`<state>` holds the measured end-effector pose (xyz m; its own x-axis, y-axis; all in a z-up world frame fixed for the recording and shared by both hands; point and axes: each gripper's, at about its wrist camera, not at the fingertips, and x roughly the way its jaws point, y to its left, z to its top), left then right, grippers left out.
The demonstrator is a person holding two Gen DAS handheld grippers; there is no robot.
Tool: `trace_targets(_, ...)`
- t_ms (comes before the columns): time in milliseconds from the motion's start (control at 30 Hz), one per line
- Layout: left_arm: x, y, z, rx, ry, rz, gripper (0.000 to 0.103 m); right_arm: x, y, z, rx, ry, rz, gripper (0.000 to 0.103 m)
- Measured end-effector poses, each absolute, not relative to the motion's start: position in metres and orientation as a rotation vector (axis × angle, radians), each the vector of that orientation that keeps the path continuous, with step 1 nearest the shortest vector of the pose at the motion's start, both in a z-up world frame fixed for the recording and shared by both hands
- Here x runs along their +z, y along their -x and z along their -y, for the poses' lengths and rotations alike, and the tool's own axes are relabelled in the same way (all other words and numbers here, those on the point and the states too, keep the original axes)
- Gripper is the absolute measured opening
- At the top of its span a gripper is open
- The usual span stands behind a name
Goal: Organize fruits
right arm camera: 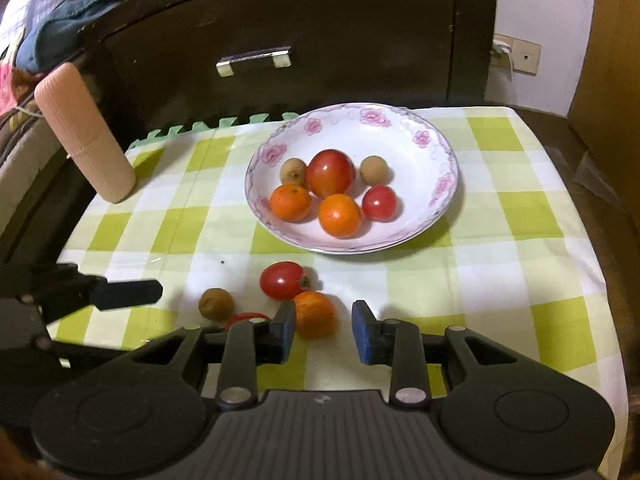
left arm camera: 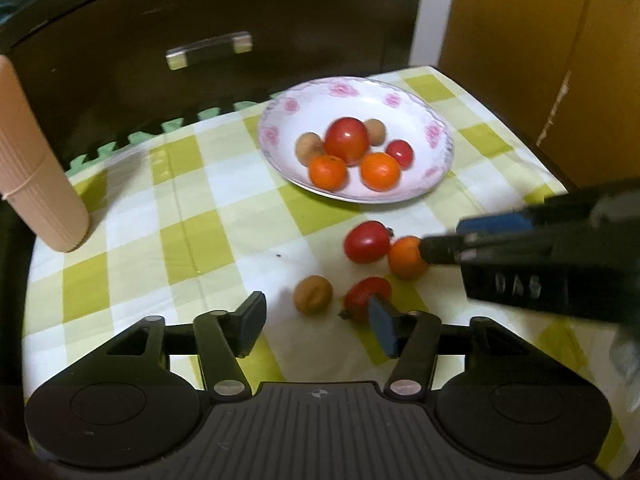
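A: How do the fingers stand?

B: The right gripper [right arm camera: 324, 330] is spread wide, holding nothing, its left pad beside a loose orange [right arm camera: 314, 314]. The left gripper [left arm camera: 316, 326] is likewise wide and empty, near a brown fruit [left arm camera: 313, 294].

A: And the plate?

B: The floral plate [right arm camera: 436, 152] holds two oranges, two tomatoes, two brown fruits.

A: Any difference between views?

B: Only the right wrist view shows a wall socket [right arm camera: 516, 54].

One plate [right arm camera: 440, 148] holds six fruits: two tomatoes [right arm camera: 331, 173], two oranges [right arm camera: 339, 216], two brown fruits [right arm camera: 374, 170]. On the near surface [right arm camera: 520, 264] lie four more: two tomatoes [right arm camera: 281, 280], one orange [right arm camera: 316, 314], one brown fruit [right arm camera: 216, 304].
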<state>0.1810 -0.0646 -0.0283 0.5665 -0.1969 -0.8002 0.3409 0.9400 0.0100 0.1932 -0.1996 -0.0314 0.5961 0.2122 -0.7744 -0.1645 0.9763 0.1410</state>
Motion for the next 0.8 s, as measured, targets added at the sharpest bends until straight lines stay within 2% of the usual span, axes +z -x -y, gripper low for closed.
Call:
trace_targets(533,-0.035,-0.184,0.064,-0.392,-0.220,-0.925,0.059,-0.032,-0.186,0.204,0.275,-0.067,-0.932,0.030)
trace_targets(800,-0.022,-0.164,0.048,-0.395,-0.237,-0.963,0.063,-0.033,-0.187,0.176,0.388,-0.040,-0.946,0.030)
